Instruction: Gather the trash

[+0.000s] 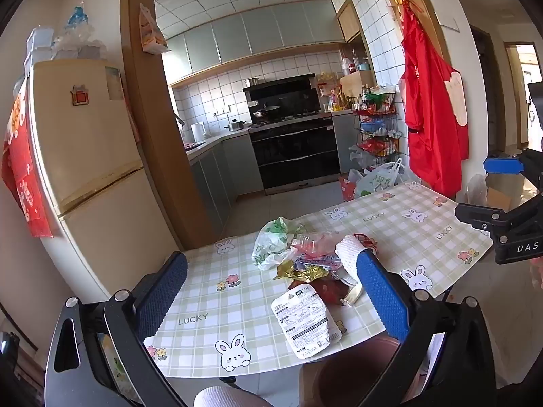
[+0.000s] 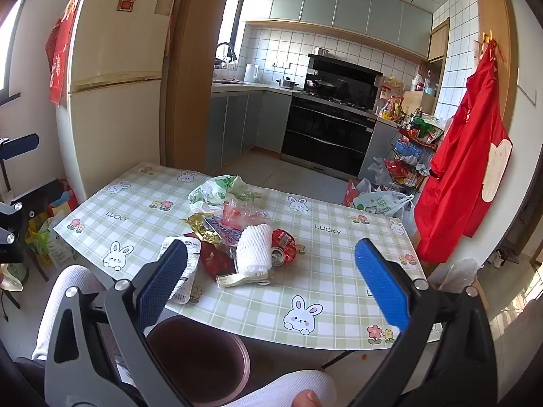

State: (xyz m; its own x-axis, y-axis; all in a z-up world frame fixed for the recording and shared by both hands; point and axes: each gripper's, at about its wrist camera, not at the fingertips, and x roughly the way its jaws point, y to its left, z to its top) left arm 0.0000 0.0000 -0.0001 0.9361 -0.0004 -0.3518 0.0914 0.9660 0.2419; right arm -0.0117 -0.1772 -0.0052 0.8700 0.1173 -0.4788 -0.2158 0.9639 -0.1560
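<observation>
Starting: both tongs, left and right, stood spread, empty. Trash pile lay ahead; brown bin below. Advised: pinch white foam sleeve first, squarely.

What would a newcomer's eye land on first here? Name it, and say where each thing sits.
First, the heap of trash in the middle of the bunny-print tablecloth: a white foam fruit net beside a crushed red can, with a green-printed plastic bag behind. Next, the red apron hanging on the right wall, and the brown bin below the table's near edge.
</observation>
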